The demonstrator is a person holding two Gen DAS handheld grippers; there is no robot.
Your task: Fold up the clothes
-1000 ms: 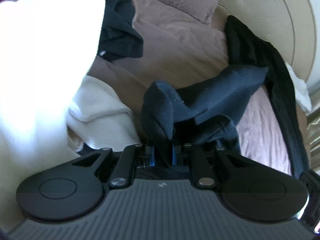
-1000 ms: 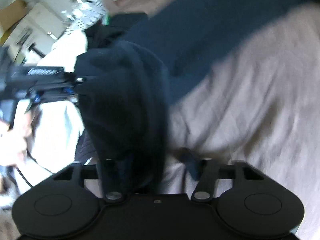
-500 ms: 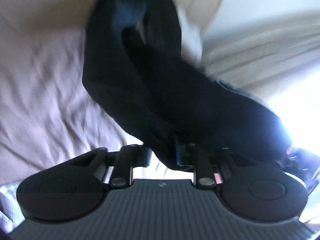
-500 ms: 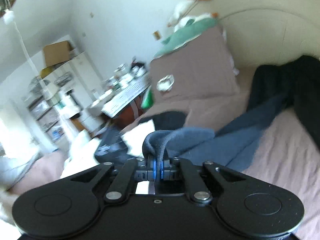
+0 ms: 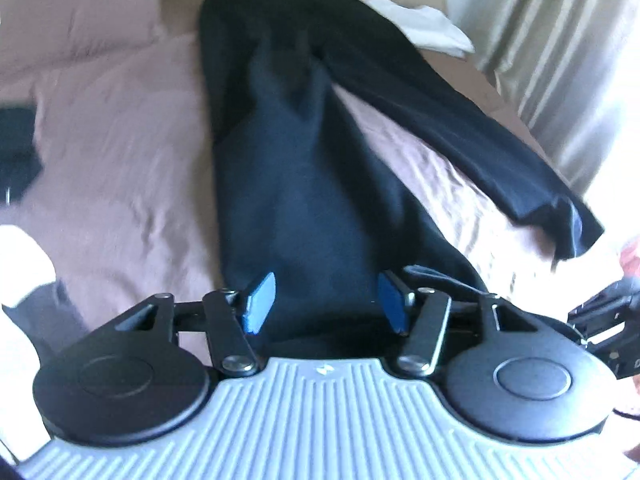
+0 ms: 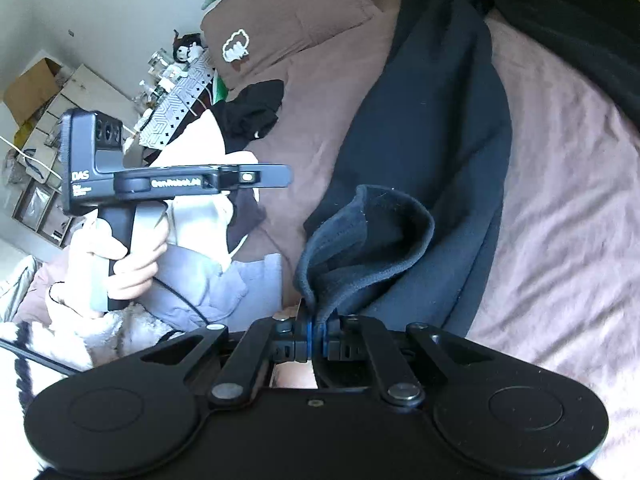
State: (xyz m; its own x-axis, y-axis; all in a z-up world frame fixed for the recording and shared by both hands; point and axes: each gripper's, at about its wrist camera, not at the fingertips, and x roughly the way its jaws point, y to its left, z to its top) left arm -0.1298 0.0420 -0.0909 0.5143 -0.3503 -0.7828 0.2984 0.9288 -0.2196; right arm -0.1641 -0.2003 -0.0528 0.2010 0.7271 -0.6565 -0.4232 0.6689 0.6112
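Opening left tongs [image 5: 326, 304]; one trouser pair [image 5: 320, 160].

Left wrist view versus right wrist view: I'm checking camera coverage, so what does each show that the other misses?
Only the left wrist view shows the curtain and the left hand-held gripper opening, pads clear of the cloth. Only the right wrist view shows the cluttered shelves, the hand gripping a handle, and the right hand-held gripper pinching fabric. Both show the dark trousers on the mauve bedsheet.

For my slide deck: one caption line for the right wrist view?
Right gripper shut on the dark navy fleece trousers, which trail across the mauve bedsheet.
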